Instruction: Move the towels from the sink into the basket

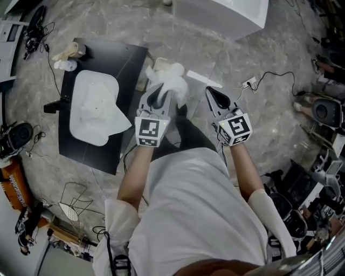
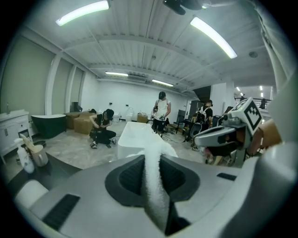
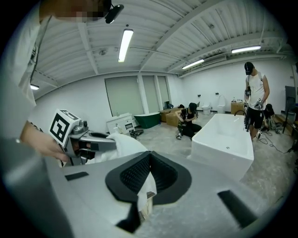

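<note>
Plainly the towel [image 1: 171, 81] is out of the sink [image 1: 81, 86]: it hangs bunched and white from the left gripper [image 1: 159, 94], just beside the right edge of the black counter [image 1: 126, 59] that bears the basin. The left gripper view shows that gripper's two dark pads pressed onto a thick band of the terry cloth, which runs up between them and spills over the far side. A pale beige thing [image 1: 158, 64] peeks out from under the bundle; what it is cannot be told. Near it, the right gripper [image 1: 211, 92] is held level with the left one, the two well apart. Its jaws are pressed together on a thin fold of white cloth [image 3: 148, 188] that droops below them, and whether that fold belongs to the same towel cannot be made out. Bottles [image 1: 67, 56] stand at the counter's far corner, and a white bathtub [image 1: 232, 13] sits on the marbled floor [image 1: 269, 135] beyond
</note>
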